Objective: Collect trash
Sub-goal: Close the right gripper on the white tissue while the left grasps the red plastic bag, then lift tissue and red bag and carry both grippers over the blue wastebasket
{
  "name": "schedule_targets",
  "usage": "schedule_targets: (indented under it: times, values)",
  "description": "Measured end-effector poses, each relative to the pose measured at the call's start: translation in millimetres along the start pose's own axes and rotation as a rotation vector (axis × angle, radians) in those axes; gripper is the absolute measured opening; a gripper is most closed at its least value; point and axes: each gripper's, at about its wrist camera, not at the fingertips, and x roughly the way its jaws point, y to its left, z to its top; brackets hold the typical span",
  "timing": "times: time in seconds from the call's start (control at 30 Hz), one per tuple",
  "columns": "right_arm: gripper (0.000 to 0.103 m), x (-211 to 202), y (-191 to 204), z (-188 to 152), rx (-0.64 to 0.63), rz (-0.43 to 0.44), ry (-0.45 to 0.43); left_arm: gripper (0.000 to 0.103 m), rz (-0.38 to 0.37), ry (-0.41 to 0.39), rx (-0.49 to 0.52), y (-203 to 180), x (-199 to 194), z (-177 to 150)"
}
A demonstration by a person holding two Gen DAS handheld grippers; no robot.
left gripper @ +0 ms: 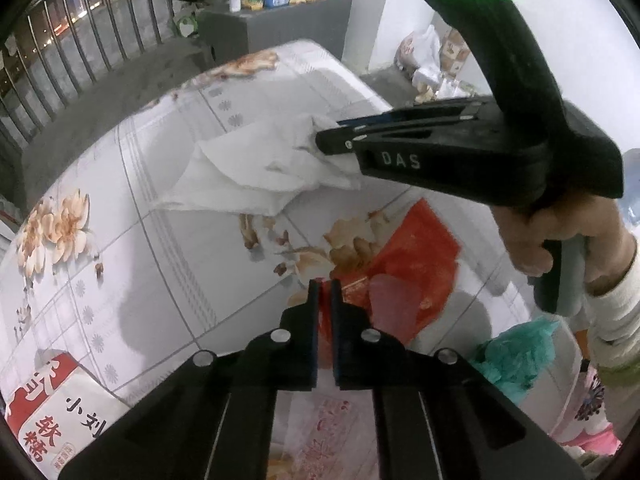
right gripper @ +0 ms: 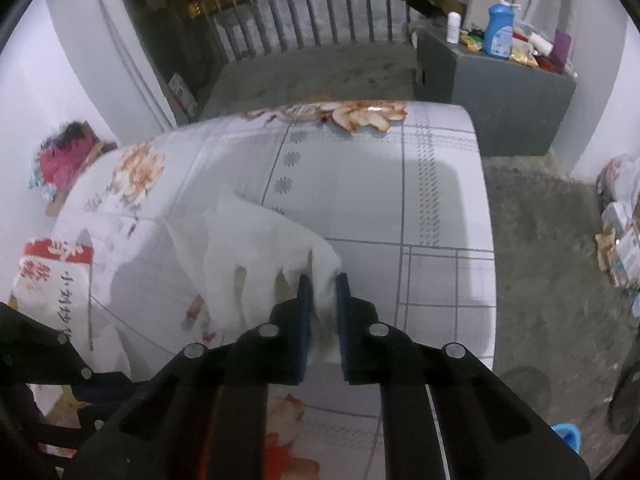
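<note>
My right gripper [right gripper: 322,280] is shut on a crumpled white tissue [right gripper: 256,252] and holds it just above the flowered tablecloth [right gripper: 440,200]. The same tissue [left gripper: 256,172] and right gripper [left gripper: 324,138] show in the left wrist view. My left gripper [left gripper: 325,284] is shut on the edge of a red wrapper [left gripper: 416,256] that lies on the cloth. A white and red snack bag [left gripper: 56,412] lies at the table's left edge; it also shows in the right wrist view [right gripper: 52,276].
A teal plastic bag [left gripper: 516,352] hangs at the table's right edge. A grey cabinet [right gripper: 500,92] with bottles stands behind the table. A metal railing [right gripper: 312,20] runs along the back. Bags and boxes [right gripper: 620,232] lie on the floor at right.
</note>
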Motion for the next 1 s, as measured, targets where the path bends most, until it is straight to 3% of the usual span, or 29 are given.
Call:
schedule_targets:
  times: [0.07, 0.43, 0.63, 0.8, 1.0]
  values:
    - [0.010, -9, -3, 2, 0.025, 0.015, -0.026, 0.000, -0.007, -0.034, -0.005, 1, -10, -1]
    - [0.009, -74, -1, 14, 0.080, 0.031, -0.189, 0.000, -0.029, -0.208, -0.046, -4, -59, 6]
    - [0.009, -112, -2, 10, 0.108, 0.044, -0.266, 0.000, -0.074, -0.343, -0.063, -5, -93, 3]
    - [0.009, -139, -4, 3, 0.128, 0.050, -0.306, 0.000, -0.130, -0.440, -0.101, -4, -117, 0]
    - [0.009, -163, -3, -6, 0.138, 0.042, -0.344, 0.000, -0.142, -0.515, -0.119, -6, -149, -7]
